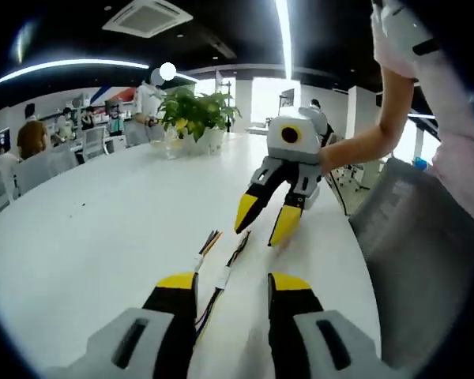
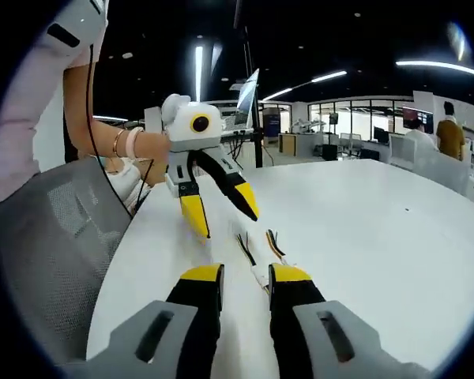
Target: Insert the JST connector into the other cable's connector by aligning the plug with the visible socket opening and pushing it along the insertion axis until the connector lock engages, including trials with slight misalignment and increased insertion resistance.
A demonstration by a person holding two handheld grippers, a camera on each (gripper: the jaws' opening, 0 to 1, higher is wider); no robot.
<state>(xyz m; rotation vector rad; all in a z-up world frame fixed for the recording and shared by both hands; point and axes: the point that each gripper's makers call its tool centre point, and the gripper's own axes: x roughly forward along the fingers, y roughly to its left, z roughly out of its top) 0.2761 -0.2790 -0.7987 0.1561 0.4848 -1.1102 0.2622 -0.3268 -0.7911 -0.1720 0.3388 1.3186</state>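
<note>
Right gripper (image 2: 246, 286): yellow-tipped fingers (image 2: 201, 278) apart, low over the desk (image 2: 363, 237), nothing between them.
Cables (image 2: 262, 251): two lying on the desk just beyond the right gripper's fingers, side by side, white connector ends toward it; whether they touch cannot be told.
Left gripper (image 2: 223, 212): beyond the cables, fingers spread and pointing down at the desk, held by a hand (image 2: 146, 146) with bracelets.
Chair (image 2: 59, 253): grey mesh, left of the desk.
</note>
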